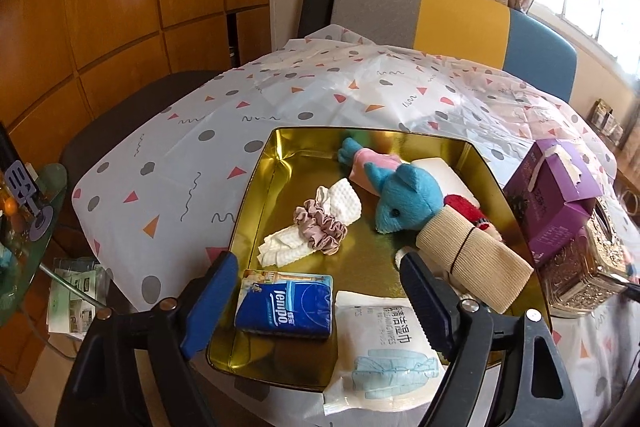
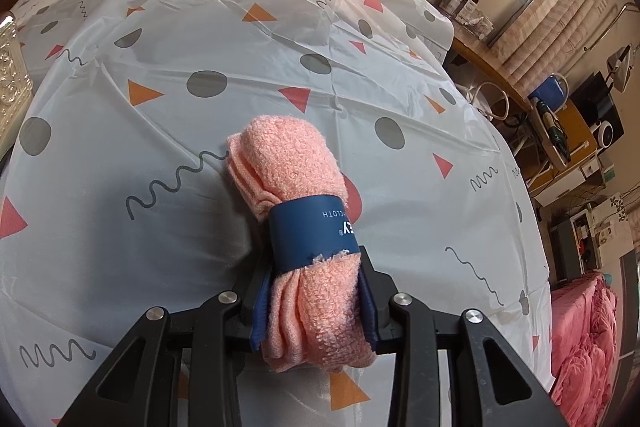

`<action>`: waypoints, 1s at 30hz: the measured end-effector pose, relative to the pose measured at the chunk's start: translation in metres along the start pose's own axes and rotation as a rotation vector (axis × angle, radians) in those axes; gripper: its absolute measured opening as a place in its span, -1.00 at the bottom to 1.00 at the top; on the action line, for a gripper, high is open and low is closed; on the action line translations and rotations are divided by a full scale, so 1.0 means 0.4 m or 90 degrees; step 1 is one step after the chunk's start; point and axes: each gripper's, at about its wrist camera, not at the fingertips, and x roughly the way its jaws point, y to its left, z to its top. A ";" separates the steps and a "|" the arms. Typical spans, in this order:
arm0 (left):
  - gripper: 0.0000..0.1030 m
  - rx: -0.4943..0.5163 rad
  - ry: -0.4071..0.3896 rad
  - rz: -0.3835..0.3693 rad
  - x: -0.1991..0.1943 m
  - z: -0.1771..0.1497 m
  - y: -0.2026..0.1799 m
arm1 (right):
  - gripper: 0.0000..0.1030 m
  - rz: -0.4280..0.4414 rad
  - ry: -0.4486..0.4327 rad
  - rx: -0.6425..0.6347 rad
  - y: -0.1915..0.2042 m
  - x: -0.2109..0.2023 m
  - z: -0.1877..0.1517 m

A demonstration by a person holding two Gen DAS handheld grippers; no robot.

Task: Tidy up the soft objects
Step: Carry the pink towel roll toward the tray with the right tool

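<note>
Our left gripper (image 1: 320, 267) angles down over the gold tray (image 1: 256, 187), jaws apart and empty; our right gripper (image 2: 316, 303), above bare tablecloth (image 2: 160, 131), clamps the pink towel (image 2: 296, 179)

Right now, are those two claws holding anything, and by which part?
The right gripper clamps the rolled pink towel at its near end, below the blue band. The left gripper is open, holding nothing.

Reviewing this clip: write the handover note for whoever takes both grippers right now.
Left gripper: open, empty, over the gold tray.
Right gripper: shut on the pink towel roll, above the tablecloth.
Done: tissue pack, scrunchie, white cloth, blue plush toy, beige roll lie in the tray; wet wipes pack overhangs its near rim.
Left: likely tray the towel.
</note>
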 end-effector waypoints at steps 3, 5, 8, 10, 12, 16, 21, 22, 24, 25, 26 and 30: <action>0.68 0.002 -0.001 -0.003 -0.002 -0.004 -0.001 | -0.32 0.015 0.032 0.042 -0.016 0.005 0.009; 0.69 0.002 -0.001 -0.007 -0.005 -0.007 -0.001 | -0.31 0.021 0.062 0.074 -0.022 0.006 0.017; 0.69 0.006 -0.006 -0.016 -0.011 -0.009 -0.001 | -0.31 0.036 0.080 0.115 -0.018 -0.001 0.020; 0.69 0.010 -0.010 -0.019 -0.017 -0.013 0.000 | -0.31 0.063 0.082 0.146 -0.012 -0.009 0.021; 0.69 0.012 -0.014 -0.022 -0.021 -0.017 0.003 | -0.31 0.102 0.084 0.165 0.006 -0.019 0.024; 0.71 0.004 -0.010 -0.029 -0.021 -0.024 0.014 | -0.31 0.131 0.076 0.162 0.054 -0.041 0.039; 0.72 0.002 -0.012 -0.041 -0.025 -0.032 0.021 | -0.32 0.157 0.039 0.187 0.079 -0.098 0.070; 0.72 0.002 -0.012 -0.042 -0.026 -0.032 0.022 | -0.32 0.159 0.031 0.187 0.085 -0.111 0.074; 0.72 0.002 -0.014 -0.045 -0.028 -0.034 0.022 | -0.32 0.165 0.013 0.183 0.094 -0.140 0.083; 0.73 0.002 -0.015 -0.046 -0.029 -0.035 0.022 | -0.32 0.171 0.007 0.183 0.099 -0.157 0.087; 0.74 0.002 -0.015 -0.047 -0.030 -0.035 0.022 | -0.32 0.180 -0.003 0.182 0.104 -0.175 0.094; 0.75 -0.002 -0.017 -0.052 -0.032 -0.035 0.024 | -0.32 0.197 -0.048 0.158 0.131 -0.246 0.128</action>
